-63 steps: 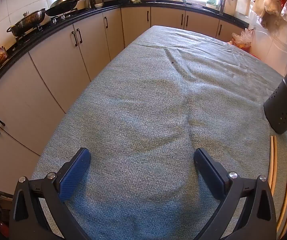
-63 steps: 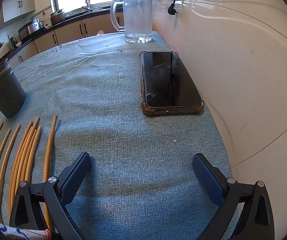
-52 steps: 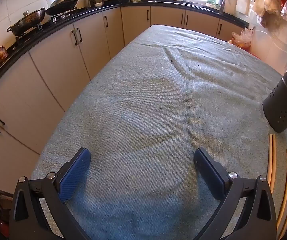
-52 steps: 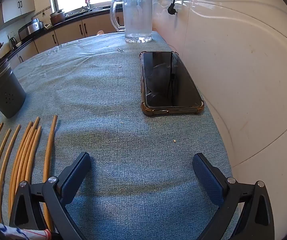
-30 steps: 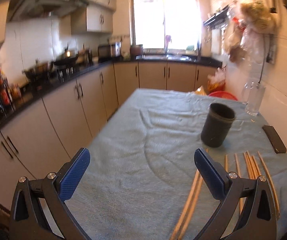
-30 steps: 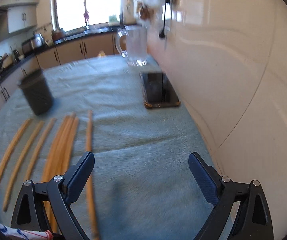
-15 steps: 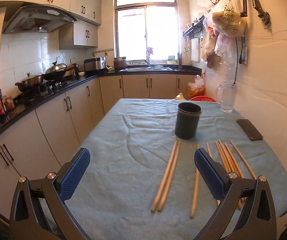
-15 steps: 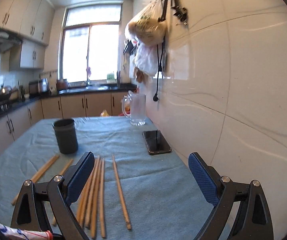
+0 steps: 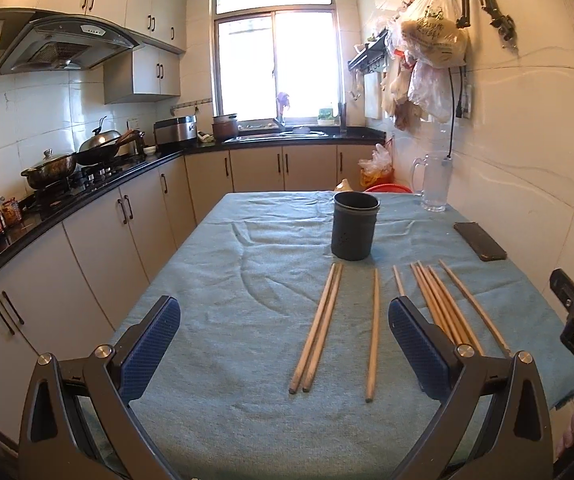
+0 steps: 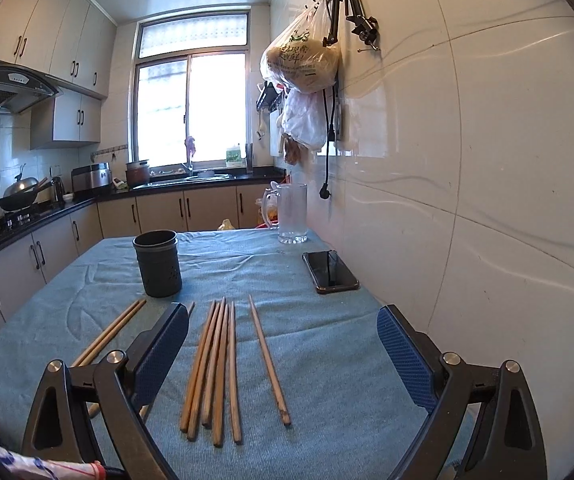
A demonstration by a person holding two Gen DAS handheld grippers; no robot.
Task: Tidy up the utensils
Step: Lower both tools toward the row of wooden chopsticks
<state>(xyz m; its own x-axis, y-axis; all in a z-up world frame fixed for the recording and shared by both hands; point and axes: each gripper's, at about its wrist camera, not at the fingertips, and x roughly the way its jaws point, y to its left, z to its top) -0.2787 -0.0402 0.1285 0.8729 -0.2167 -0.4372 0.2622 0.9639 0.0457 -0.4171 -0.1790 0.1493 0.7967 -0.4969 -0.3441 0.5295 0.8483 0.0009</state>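
Note:
Several wooden chopsticks lie side by side on the teal tablecloth: a pair (image 9: 319, 324), a single one (image 9: 373, 330) and a bunch (image 9: 441, 304), also seen in the right wrist view (image 10: 217, 364). A dark perforated utensil holder (image 9: 354, 226) stands upright behind them, empty as far as I can see; it also shows in the right wrist view (image 10: 158, 263). My left gripper (image 9: 283, 344) is open and empty above the table's near edge. My right gripper (image 10: 283, 348) is open and empty, raised over the chopsticks' near ends.
A phone (image 10: 330, 272) lies by the tiled wall on the right. A glass mug (image 10: 292, 213) stands at the table's far right. Kitchen cabinets and a stove with pots (image 9: 51, 166) run along the left. Plastic bags (image 10: 301, 64) hang from wall hooks.
Both grippers have risen from just above the cloth and tilted up, so the whole table, the holder and the chopsticks are in view. Both stay open.

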